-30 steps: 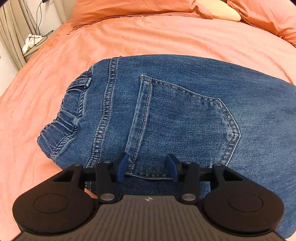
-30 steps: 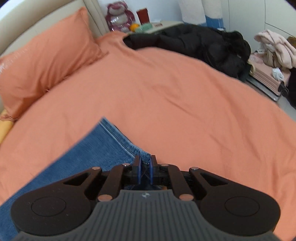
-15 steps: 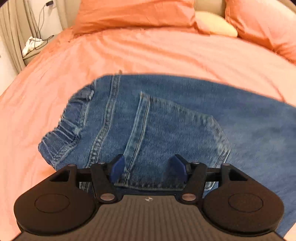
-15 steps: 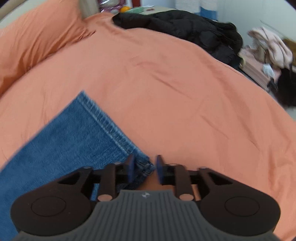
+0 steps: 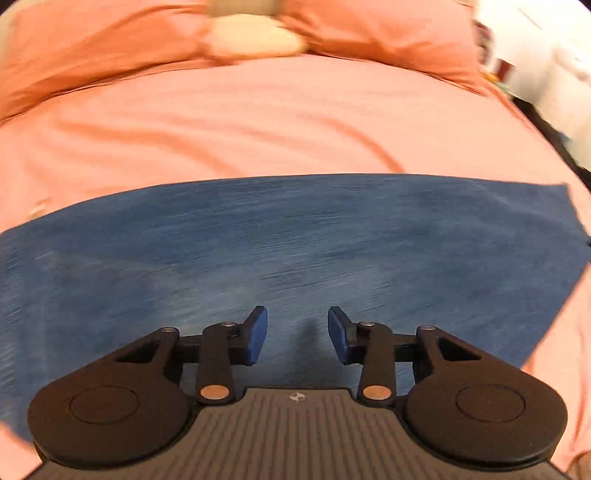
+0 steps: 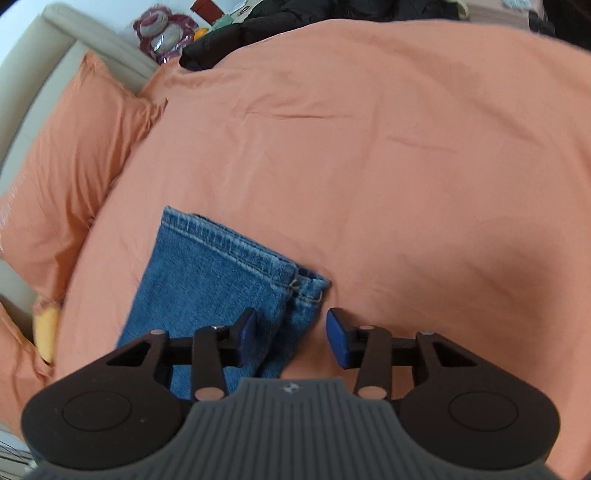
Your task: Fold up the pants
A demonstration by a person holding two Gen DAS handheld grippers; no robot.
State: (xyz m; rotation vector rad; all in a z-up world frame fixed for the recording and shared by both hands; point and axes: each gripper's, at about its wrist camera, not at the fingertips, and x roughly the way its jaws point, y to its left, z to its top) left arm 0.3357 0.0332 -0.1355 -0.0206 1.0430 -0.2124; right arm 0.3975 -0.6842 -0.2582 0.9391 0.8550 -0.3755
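Blue jeans point(image 5: 295, 251) lie flat across the orange bed; the left wrist view is motion-blurred and shows a long stretch of leg. My left gripper point(image 5: 297, 332) is open and empty, just above the denim. In the right wrist view the leg's hemmed cuff end point(image 6: 229, 266) lies on the sheet. My right gripper point(image 6: 291, 330) is open and empty, straddling the near corner of the cuff without holding it.
Orange pillows point(image 5: 92, 55) and a pale cushion point(image 5: 255, 35) line the head of the bed. In the right wrist view an orange pillow point(image 6: 74, 166) lies left, a black coat point(image 6: 280, 29) and a plush toy point(image 6: 162, 33) sit at the far edge.
My right gripper opened and let go of the cuff, which now lies flat. My left gripper swung right from the waistband and pocket to over the leg, still open.
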